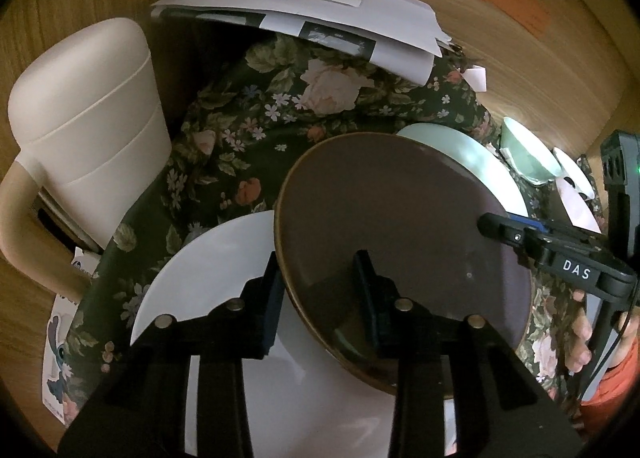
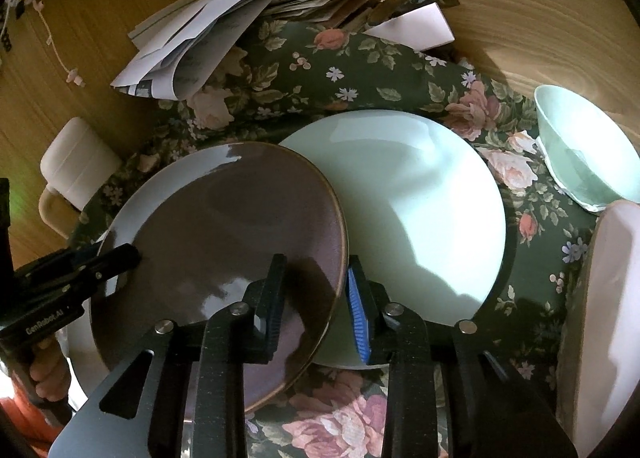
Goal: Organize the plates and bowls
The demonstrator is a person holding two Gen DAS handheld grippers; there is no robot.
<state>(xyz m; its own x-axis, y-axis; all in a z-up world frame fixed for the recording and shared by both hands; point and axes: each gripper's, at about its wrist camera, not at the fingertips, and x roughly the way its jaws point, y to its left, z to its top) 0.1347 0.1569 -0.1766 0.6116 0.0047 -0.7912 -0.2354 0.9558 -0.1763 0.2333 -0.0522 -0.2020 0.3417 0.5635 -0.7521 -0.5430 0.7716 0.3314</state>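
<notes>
A brown plate (image 1: pixel 404 234) is held between two handheld grippers over a table covered in a dark green floral cloth (image 1: pixel 240 125). The left gripper (image 1: pixel 320 298) straddles the plate's left rim, one finger below the rim and one on top, clenched on it. The right gripper (image 2: pixel 316 298) straddles the opposite rim the same way, a black pad on the plate's upper face and a blue ribbed pad (image 2: pixel 358 318) beneath, also clenched on it.

The brown plate sits tilted, overlapping two others: a white plate (image 1: pixel 208 270) lies under its left part, and a pale green plate (image 2: pixel 416 197) lies under its right edge. Whether the brown plate touches either one cannot be told.

To the right, near the wooden wall, a pale green bowl (image 2: pixel 580 149) stands on the cloth, well apart from the plates. Just in front of it is a pinkish-white dish (image 2: pixel 608 298) (only partly in view at the frame's edge).

At the back of the table a stack of white papers (image 1: pixel 304 13) rests against the wall. On the left stands a cream lidded jug (image 1: pixel 88 125) with a handle.
</notes>
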